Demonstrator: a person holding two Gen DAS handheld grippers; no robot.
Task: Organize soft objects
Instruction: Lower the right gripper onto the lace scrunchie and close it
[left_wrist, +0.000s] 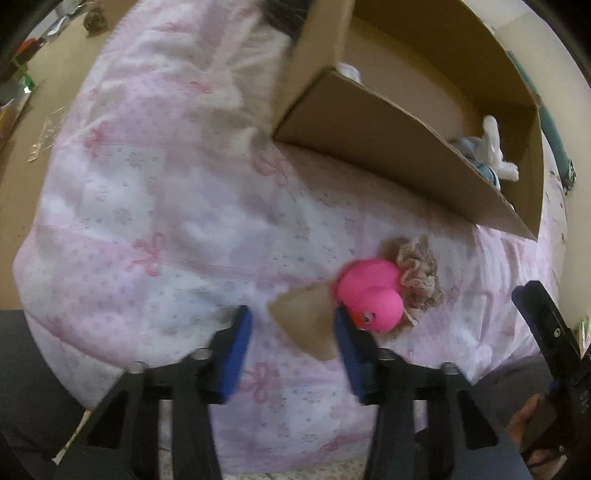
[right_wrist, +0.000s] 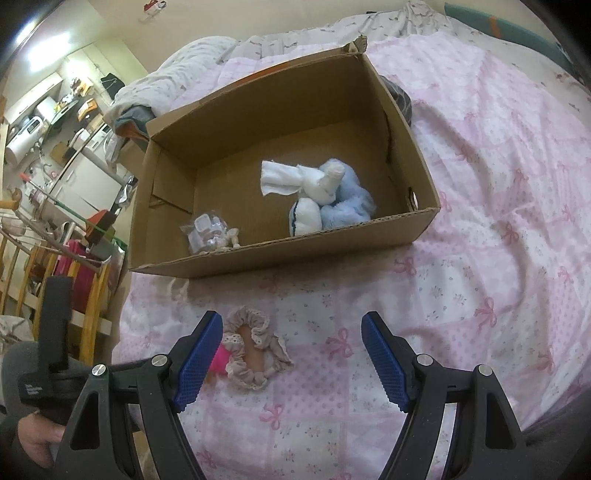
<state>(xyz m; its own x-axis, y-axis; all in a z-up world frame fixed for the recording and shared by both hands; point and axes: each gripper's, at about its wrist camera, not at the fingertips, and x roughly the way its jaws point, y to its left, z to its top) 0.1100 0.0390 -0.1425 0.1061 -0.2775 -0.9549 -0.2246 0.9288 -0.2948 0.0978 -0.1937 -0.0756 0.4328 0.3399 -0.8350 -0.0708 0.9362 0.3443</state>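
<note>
A pink rubber duck (left_wrist: 371, 295) lies on the pink bedspread next to a beige lace scrunchie (left_wrist: 419, 277). My left gripper (left_wrist: 293, 332) is open and empty, just left of the duck, above a brown cardboard scrap (left_wrist: 306, 325). My right gripper (right_wrist: 291, 358) is open and empty, with the scrunchie (right_wrist: 255, 352) by its left finger; a bit of the duck (right_wrist: 221, 358) peeks out behind that finger. The open cardboard box (right_wrist: 280, 254) holds white and blue soft bundles (right_wrist: 321, 195) and a small clear packet (right_wrist: 208, 232).
The box (left_wrist: 388, 140) stands on the bedspread (left_wrist: 147, 206) beyond the duck. The right gripper's finger (left_wrist: 546, 325) shows at the left wrist view's right edge. The bed's left edge drops to a wooden rack (right_wrist: 88, 295) and cluttered room.
</note>
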